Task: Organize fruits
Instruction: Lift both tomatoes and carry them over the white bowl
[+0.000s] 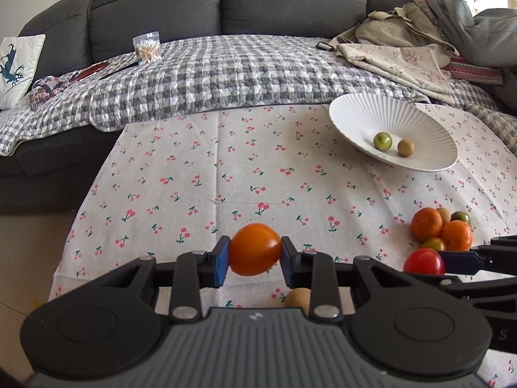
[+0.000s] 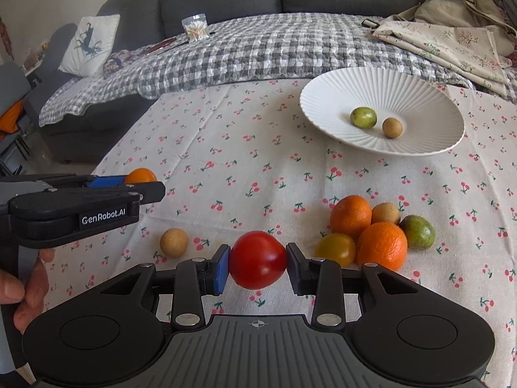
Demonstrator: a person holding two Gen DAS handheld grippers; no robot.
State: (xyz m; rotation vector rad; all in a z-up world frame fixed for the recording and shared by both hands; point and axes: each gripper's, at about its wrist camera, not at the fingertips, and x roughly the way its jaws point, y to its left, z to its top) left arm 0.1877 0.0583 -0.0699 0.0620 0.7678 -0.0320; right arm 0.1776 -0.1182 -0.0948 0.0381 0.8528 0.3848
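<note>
My left gripper [image 1: 255,252] is shut on an orange tomato [image 1: 254,248], held above the cherry-print tablecloth [image 1: 226,168]. My right gripper [image 2: 258,263] is shut on a red tomato [image 2: 258,259], also seen in the left wrist view [image 1: 424,261]. A white ribbed plate [image 2: 355,84] at the far right holds a green fruit [image 2: 363,117] and a small brown fruit [image 2: 392,127]. A pile of two oranges [image 2: 350,212], a yellow tomato [image 2: 336,249], a green fruit [image 2: 417,231] and a brown fruit [image 2: 385,213] lies right of the right gripper. A lone brown fruit [image 2: 174,242] lies on the cloth to its left.
A grey sofa [image 1: 226,3] with a checked blanket [image 1: 226,71] stands behind the table. A jar of cotton swabs [image 1: 147,47], a cushion [image 1: 16,64] and heaped clothes [image 1: 420,32] lie on it. The table's left edge drops to the floor [image 1: 29,252].
</note>
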